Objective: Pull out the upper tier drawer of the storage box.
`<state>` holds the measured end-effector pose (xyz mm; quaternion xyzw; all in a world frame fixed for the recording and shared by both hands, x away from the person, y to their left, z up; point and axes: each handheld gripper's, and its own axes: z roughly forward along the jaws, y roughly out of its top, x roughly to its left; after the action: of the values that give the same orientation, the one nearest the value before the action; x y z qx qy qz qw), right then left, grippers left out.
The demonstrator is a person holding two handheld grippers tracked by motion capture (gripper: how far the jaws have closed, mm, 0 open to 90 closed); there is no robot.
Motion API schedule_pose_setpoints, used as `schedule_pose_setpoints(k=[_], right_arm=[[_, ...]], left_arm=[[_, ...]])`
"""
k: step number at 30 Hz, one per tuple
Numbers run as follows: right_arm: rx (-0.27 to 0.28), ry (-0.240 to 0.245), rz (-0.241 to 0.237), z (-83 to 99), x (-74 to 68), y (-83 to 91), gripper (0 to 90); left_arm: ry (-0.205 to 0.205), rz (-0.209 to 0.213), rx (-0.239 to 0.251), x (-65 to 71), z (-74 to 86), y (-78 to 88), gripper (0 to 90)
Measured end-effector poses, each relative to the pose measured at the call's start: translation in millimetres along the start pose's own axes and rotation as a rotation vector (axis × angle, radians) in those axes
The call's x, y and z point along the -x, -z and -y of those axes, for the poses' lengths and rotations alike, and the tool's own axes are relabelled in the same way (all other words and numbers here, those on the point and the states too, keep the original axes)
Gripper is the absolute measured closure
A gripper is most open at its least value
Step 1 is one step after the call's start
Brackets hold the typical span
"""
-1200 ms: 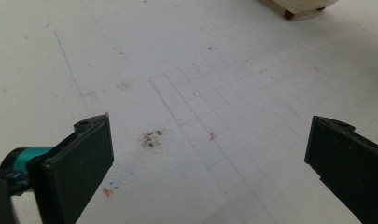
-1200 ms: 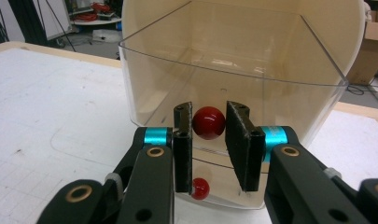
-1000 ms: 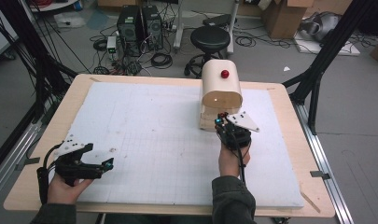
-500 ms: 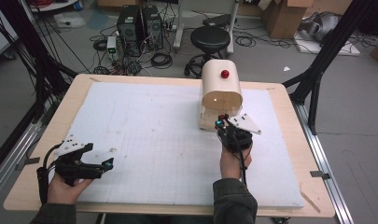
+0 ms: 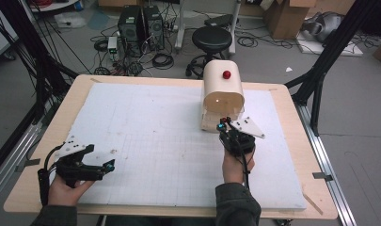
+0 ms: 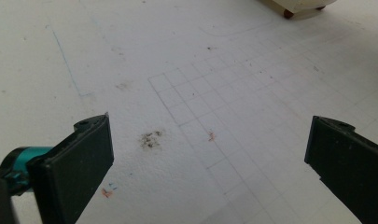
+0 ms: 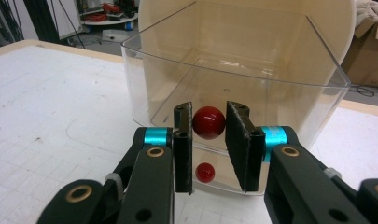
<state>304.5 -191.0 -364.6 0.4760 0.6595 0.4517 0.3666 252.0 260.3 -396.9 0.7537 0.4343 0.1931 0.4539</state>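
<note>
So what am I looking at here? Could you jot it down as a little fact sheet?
Setting: white gridded board on a wooden table
Box: cream container with rounded top, red knob on top
Drawer: clear plastic drawer at the box's front
Right tongs: shut on the drawer's red knob
Left tongs: open, nothing between them, near the board's left front corner
Marks: dark smudge on the board

Round red knob on clear drawer front, gripped
</note>
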Motion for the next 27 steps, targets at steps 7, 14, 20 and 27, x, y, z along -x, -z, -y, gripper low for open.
schedule_pose_setpoints(k=[7, 14, 20, 27], right_arm=[[0.003, -0.001, -0.006, 1.9, -1.3, 4.9, 72.7], [0.006, 0.003, -0.005, 3.7, -2.3, 8.5, 72.7], [0.006, -0.004, -0.009, 4.5, -3.1, 10.6, 72.6], [0.012, -0.004, -0.006, 5.8, -3.8, 12.5, 72.6]], left_arm=[[-0.001, 0.000, 0.001, 0.4, -0.1, 0.1, 1.7], [-0.002, 0.000, 0.002, 0.4, -0.1, 0.2, 1.7], [-0.001, 0.001, 0.002, 0.4, -0.1, 0.0, 1.7], [-0.002, 0.000, 0.003, 0.2, -0.2, 0.3, 1.7]])
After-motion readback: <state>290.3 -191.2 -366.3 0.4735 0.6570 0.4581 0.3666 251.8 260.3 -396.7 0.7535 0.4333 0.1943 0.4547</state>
